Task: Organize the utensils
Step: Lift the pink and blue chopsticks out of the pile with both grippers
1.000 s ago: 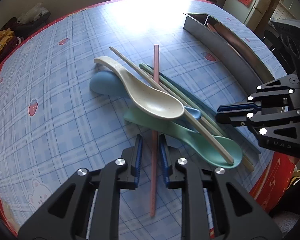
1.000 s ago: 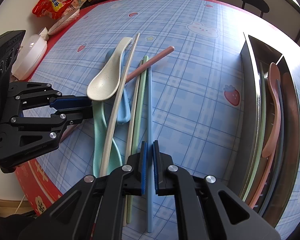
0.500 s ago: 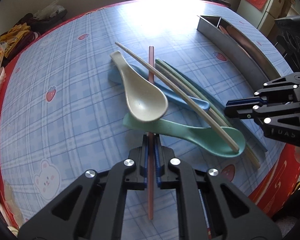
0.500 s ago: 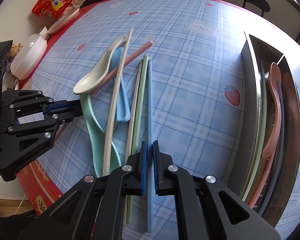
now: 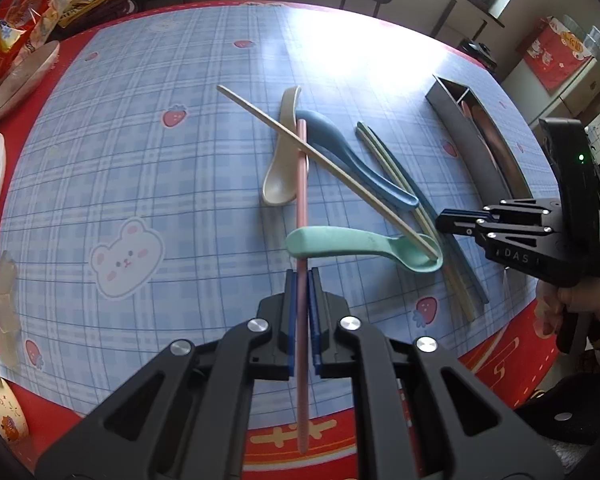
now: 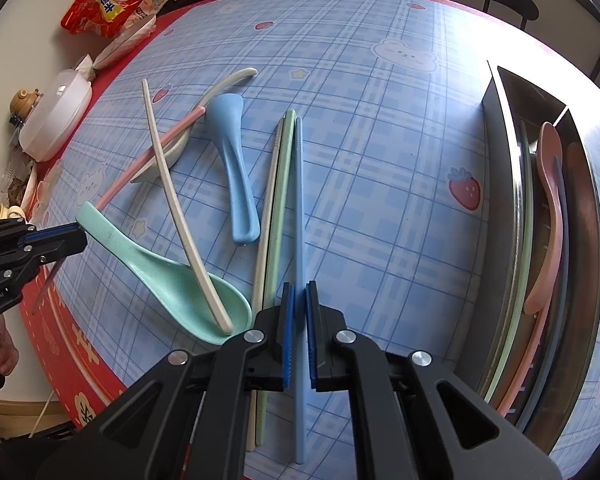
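Left gripper (image 5: 301,300): clamped on pink chopstick (image 5: 301,184); draw it clear of mint spoon (image 5: 352,245).
Right gripper (image 6: 299,312): closed on blue chopstick (image 6: 299,200); lift level.

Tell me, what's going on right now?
Left gripper shut on pink chopstick. Right gripper shut on blue chopstick. Beige chopstick and green spoon lie across the pink one.

We can make out "DAS" on the right gripper (image 5: 440,220) body, and "nRobot.AI" on the left gripper (image 6: 82,236) body. The snack bag (image 6: 104,4) print is too blurry to read.
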A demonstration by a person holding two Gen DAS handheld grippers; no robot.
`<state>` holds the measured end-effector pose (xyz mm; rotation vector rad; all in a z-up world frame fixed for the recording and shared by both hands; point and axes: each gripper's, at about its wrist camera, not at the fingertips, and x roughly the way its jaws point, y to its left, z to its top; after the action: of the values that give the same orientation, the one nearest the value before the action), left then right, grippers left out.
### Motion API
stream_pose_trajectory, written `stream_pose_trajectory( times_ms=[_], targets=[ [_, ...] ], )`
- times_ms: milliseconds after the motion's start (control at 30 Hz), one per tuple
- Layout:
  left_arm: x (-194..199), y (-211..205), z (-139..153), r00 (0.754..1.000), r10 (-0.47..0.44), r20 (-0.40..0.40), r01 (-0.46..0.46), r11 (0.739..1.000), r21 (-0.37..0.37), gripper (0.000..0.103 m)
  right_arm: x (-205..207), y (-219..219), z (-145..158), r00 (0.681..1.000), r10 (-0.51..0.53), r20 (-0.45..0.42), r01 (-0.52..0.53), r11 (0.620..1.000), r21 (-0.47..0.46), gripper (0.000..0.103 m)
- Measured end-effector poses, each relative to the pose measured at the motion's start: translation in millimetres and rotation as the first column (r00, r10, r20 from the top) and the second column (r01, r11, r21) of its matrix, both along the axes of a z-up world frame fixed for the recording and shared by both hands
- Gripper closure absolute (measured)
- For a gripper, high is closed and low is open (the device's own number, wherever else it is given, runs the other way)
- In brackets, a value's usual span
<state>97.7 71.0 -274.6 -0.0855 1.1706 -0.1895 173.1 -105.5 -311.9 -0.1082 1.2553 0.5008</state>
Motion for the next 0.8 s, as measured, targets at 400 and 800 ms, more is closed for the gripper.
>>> stream_pose_trajectory(
  times_ms=[400, 800],
  targets=[
    [-13, 18, 18, 0.992, 0.113, 0.059, -0.113, 0.994, -0.004, 0.093, 2, -1, 0, 1.0, -0.003, -0.008, 0.003, 1.0, 0.0, 0.097],
    [-32, 19, 26, 0.978, 0.194, 0.076, -0.183, 0.975, -0.128, 0.093, 4, 7, 0, 1.0, 0.006, 0.001, -0.006, 0.999, -0.039, 0.097]
  ],
)
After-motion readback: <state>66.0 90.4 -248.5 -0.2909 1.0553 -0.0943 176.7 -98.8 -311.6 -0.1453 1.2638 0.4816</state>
